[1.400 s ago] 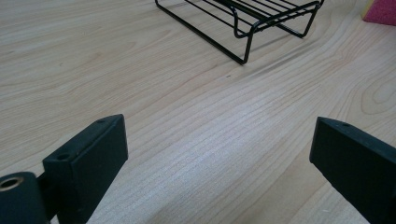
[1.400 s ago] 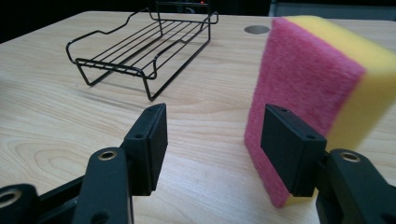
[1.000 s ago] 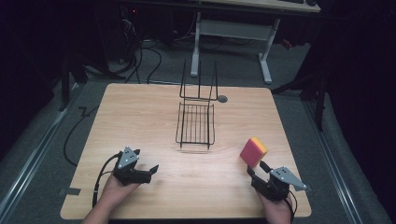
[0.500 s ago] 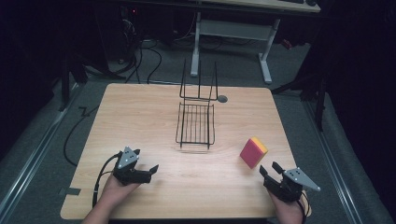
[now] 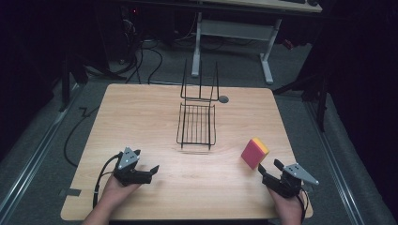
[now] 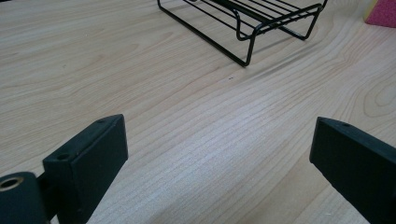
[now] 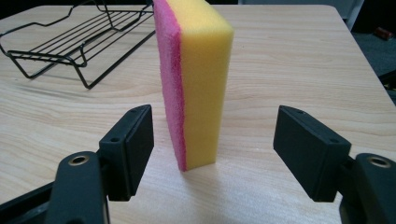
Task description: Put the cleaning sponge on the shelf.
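Note:
A sponge [image 5: 254, 153], pink on one face and yellow on the other, stands on edge on the wooden table [image 5: 141, 117] at the right. In the right gripper view the sponge [image 7: 201, 79] stands upright just ahead of the jaws. My right gripper [image 5: 269, 167] is open just behind it, near the front edge, and touches nothing. My left gripper [image 5: 151, 172] rests open at the front left, with bare wood between its jaws. A black wire rack [image 5: 197, 124] lies in the table's middle. In the left gripper view the rack [image 6: 252, 14] lies ahead, with the sponge [image 6: 380, 11] at the top right corner.
The rack's tall wire back [image 5: 200, 82] rises at its far end. A small round grommet [image 5: 223, 99] sits in the table beside it. Cables [image 5: 141, 61] and a white desk frame [image 5: 234, 33] are on the floor beyond the table.
My right gripper has drawn back from the sponge toward the table's front edge. The sponge stays standing where it was. The left gripper has not moved.

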`<state>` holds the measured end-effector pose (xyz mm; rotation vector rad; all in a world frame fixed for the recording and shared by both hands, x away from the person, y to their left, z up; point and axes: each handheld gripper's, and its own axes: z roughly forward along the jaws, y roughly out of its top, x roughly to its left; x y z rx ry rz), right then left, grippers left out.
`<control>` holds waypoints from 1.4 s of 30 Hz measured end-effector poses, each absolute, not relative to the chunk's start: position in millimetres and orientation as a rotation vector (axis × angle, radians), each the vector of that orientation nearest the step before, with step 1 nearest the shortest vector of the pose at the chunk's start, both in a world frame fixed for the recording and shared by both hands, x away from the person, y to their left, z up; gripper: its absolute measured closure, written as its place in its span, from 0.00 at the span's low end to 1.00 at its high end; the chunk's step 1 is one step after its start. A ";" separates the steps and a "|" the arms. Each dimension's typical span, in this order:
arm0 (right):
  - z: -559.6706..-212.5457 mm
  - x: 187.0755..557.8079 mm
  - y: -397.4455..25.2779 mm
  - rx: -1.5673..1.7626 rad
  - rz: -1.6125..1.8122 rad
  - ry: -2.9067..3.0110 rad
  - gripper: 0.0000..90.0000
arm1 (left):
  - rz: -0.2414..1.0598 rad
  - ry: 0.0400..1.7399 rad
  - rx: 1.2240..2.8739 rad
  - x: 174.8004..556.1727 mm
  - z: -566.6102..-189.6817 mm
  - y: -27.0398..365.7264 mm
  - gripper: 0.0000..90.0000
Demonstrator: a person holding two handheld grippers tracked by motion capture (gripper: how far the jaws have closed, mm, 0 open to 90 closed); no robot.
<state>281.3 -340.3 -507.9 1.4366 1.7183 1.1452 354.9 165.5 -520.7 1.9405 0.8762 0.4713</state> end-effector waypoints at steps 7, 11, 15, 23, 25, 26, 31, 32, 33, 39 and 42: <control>-510.9 296.8 -338.2 1.435 1.132 1.723 0.32 | 0.472 0.879 1.948 354.3 -521.5 165.9 0.05; -512.7 305.7 -335.9 1.435 1.130 1.732 0.32 | 0.475 0.883 1.950 353.6 -521.5 167.5 0.05; -513.7 311.2 -333.3 1.434 1.141 1.744 0.34 | 0.476 0.891 1.947 353.5 -521.3 169.7 0.05; -510.8 315.4 -324.5 1.410 1.139 1.760 0.48 | 0.481 0.890 1.946 352.7 -521.2 170.5 0.05; -509.0 313.2 -324.6 1.405 1.149 1.740 0.52 | 0.481 0.892 1.942 353.0 -521.0 170.9 0.05; -508.3 312.5 -325.0 1.409 1.157 1.732 0.53 | 0.481 0.894 1.937 353.0 -521.1 170.9 0.05; -506.8 310.2 -324.9 1.408 1.168 1.712 0.64 | 0.481 0.893 1.938 352.7 -520.7 171.0 0.05; -506.2 309.5 -324.9 1.410 1.169 1.707 0.67 | 0.481 0.893 1.938 352.6 -520.7 171.1 0.05; -505.5 309.0 -324.9 1.416 1.176 1.699 0.69 | 0.482 0.892 1.938 352.6 -520.6 171.2 0.05; -499.2 303.7 -328.6 1.423 1.207 1.642 0.73 | 0.482 0.893 1.941 352.3 -520.2 171.6 0.05; -497.8 303.0 -328.5 1.424 1.219 1.637 0.73 | 0.483 0.894 1.939 352.6 -520.4 171.5 0.05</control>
